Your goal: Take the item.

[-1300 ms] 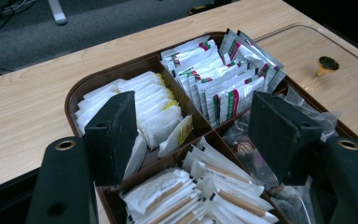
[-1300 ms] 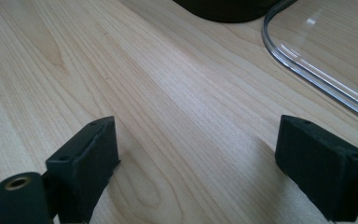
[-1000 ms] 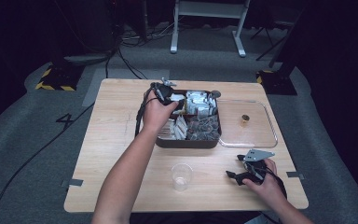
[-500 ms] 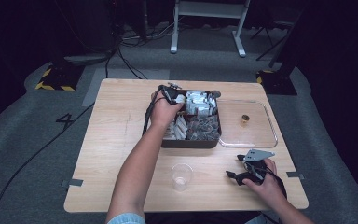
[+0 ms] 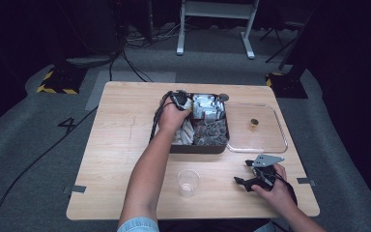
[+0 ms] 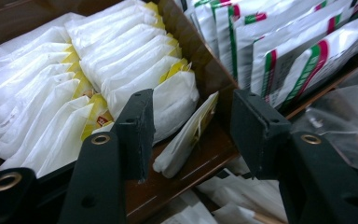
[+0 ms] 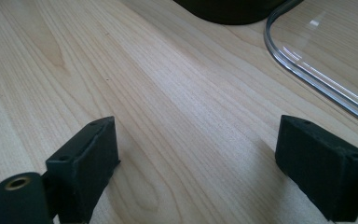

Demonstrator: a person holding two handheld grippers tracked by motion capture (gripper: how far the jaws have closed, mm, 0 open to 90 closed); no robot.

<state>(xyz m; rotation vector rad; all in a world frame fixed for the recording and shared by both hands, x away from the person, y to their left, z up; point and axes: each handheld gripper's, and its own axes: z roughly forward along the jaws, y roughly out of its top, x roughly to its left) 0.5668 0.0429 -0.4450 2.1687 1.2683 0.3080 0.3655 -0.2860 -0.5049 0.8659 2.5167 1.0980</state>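
Note:
A dark compartment box (image 5: 198, 147) stands in the middle of the table. My left gripper (image 5: 185, 103) reaches down into its back left compartment. In the left gripper view that compartment holds rows of white-and-yellow sachets (image 6: 65, 93). One loose sachet (image 6: 186, 137) leans against the brown divider (image 6: 200, 60), between my left gripper's (image 6: 196, 133) jaws. The jaws have just been closing, but a gap remains on each side of the sachet. My right gripper (image 5: 243, 172) rests open near the table's front right, with bare wood between its (image 7: 193, 154) jaws.
Green-and-red striped packets (image 6: 279, 42) fill the neighbouring compartment. A clear lid (image 5: 265, 140) with a small brown knob (image 5: 254, 123) lies right of the box, its rim (image 7: 317, 79) close to my right gripper. A clear plastic cup (image 5: 188, 182) stands near the front edge.
The left hand has moved right and sunk into the box. The right hand has stayed where it was.

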